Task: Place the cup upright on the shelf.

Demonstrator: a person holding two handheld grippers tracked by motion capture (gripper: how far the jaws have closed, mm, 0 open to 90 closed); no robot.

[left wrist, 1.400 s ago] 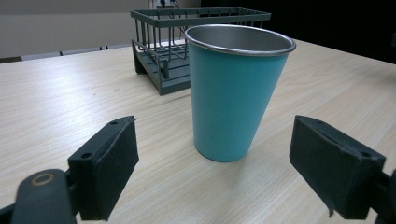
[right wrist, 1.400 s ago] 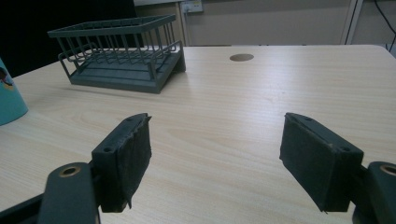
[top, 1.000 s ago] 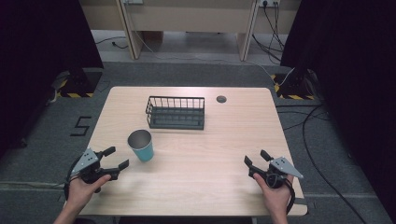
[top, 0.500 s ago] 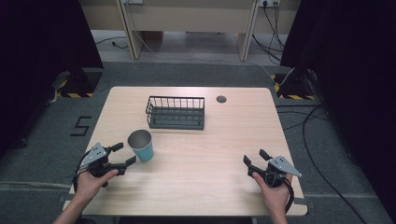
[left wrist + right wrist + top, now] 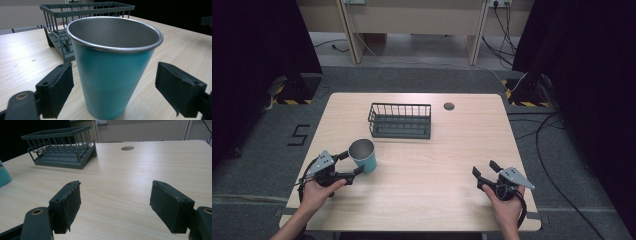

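Two grippers: each one is held in one hand of the person, at the near side of the wooden table [image 5: 422, 200].
Left gripper [image 5: 350, 163]: its jaws are spread wide, one at each side of the cup, and nothing is grasped.
Left jaw pads: in the left gripper view there is a clear gap between each pad [image 5: 58, 91] and the wall of the cup, so they do not touch it.
Cup [image 5: 363, 155]: a teal metal tumbler with a bare steel rim and steel inside, standing upright on the table directly between the left gripper's jaws.
Cup inside: it looks empty in the left gripper view, but the bottom is hidden behind the near rim, so I am not fully sure.
Wire basket [image 5: 400, 120]: a dark grey rack, beyond the cup as seen from the left gripper, and apart from the cup.
Right gripper [image 5: 484, 170]: also released, jaws wide apart, with only bare table between them.
Right gripper surroundings: the basket [image 5: 61, 146] is far ahead and to the left of its jaws; an edge of the teal cup [image 5: 4, 177] shows at the far left of this view.
Cable hole [image 5: 449, 106]: a small round dark opening in the table, far ahead of the right gripper and just to the side of the basket.
Left hand [image 5: 316, 192]: it grips the left gripper from behind, near the table edge.
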